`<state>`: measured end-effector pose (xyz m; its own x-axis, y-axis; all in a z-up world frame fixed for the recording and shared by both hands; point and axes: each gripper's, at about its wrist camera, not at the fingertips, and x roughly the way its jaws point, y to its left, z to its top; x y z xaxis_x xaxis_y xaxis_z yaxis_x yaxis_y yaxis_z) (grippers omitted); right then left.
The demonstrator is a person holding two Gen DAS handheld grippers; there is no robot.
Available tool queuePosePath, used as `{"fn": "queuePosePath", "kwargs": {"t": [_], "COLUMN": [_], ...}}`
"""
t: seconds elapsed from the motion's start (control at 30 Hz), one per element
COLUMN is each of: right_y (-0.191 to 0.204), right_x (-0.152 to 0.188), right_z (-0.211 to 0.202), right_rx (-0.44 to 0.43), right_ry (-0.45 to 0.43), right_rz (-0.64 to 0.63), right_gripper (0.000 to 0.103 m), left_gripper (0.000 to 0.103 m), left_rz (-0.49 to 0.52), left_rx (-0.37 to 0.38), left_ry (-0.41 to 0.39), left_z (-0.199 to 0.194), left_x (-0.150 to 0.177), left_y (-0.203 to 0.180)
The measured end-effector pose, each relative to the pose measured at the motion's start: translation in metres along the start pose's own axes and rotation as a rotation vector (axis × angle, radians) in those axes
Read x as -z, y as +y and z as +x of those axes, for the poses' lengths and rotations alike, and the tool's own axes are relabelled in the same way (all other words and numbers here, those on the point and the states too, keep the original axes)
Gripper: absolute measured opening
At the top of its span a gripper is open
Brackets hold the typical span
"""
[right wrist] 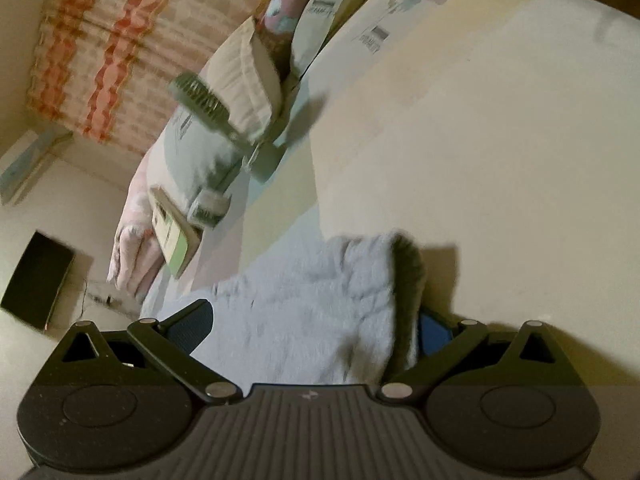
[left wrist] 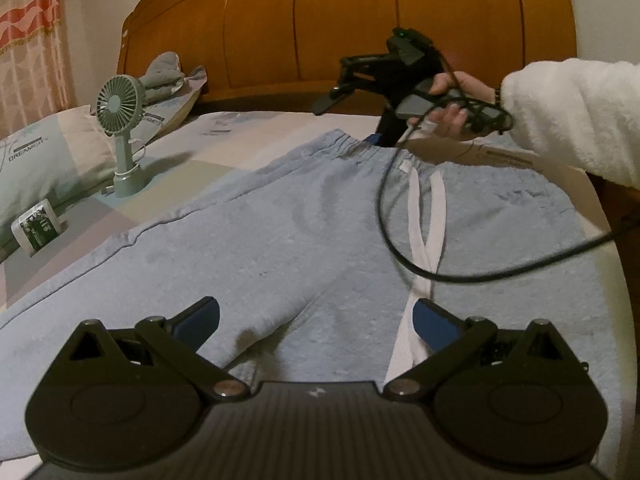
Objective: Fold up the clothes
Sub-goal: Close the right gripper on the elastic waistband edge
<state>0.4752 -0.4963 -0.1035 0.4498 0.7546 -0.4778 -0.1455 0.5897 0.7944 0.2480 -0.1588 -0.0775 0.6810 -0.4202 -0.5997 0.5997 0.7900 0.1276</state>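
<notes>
Light blue sweatpants [left wrist: 280, 220] lie spread flat on the bed, waistband at the far end, with a white drawstring [left wrist: 436, 208] crossed over the front. My left gripper [left wrist: 316, 316] hovers open just above the crotch area, nothing between its fingers. A hand in a white fleece sleeve [left wrist: 568, 120] holds my right gripper [left wrist: 349, 122] at the waistband. In the right wrist view the right gripper [right wrist: 316, 320] is open, its fingers wide apart, with the bunched waistband [right wrist: 360, 264] lying between them.
A small green fan [left wrist: 120, 112] stands on the bed at left, beside pillows [left wrist: 40, 152] and a small printed roll [left wrist: 38, 232]. The wooden headboard [left wrist: 360, 20] rises behind. A black cable [left wrist: 384, 220] loops over the pants. A green-edged book [right wrist: 172, 240] lies near the bed edge.
</notes>
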Motion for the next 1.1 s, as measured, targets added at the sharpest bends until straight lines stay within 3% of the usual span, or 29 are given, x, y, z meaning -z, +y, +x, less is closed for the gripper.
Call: {"fn": "queuePosePath", "kwargs": {"t": [0.13, 0.27, 0.47, 0.53, 0.6, 0.67, 0.93, 1.1], "right_y": [0.005, 0.005, 0.005, -0.005, -0.020, -0.030, -0.023, -0.004], "right_x": [0.014, 0.000, -0.011, -0.011, -0.011, -0.010, -0.006, 0.001], "right_z": [-0.004, 0.010, 0.028, 0.021, 0.015, 0.013, 0.018, 0.022], "right_rx": [-0.031, -0.032, -0.048, -0.027, 0.003, 0.024, 0.059, 0.160], "right_ry": [0.089, 0.058, 0.054, 0.037, 0.009, -0.015, -0.024, -0.043], "right_rz": [-0.031, -0.016, -0.098, -0.094, -0.051, -0.015, -0.090, -0.187], "right_gripper": [0.103, 0.103, 0.099, 0.078, 0.037, 0.014, 0.018, 0.015], "left_gripper": [0.102, 0.102, 0.102, 0.102, 0.102, 0.102, 0.102, 0.102], "left_rz": [-0.023, -0.031, -0.026, -0.035, -0.035, -0.034, -0.029, -0.021], "left_rx": [-0.001, 0.005, -0.010, -0.014, -0.011, -0.008, -0.018, -0.024], "left_ry": [-0.012, -0.020, 0.001, 0.007, 0.010, 0.013, 0.039, 0.047], "left_z": [-0.001, -0.003, 0.001, 0.003, 0.004, 0.005, 0.010, 0.009], "left_x": [0.001, 0.001, 0.005, 0.006, 0.007, 0.008, 0.011, 0.011], "left_y": [0.005, 0.007, 0.007, 0.008, 0.008, 0.008, 0.006, 0.005]}}
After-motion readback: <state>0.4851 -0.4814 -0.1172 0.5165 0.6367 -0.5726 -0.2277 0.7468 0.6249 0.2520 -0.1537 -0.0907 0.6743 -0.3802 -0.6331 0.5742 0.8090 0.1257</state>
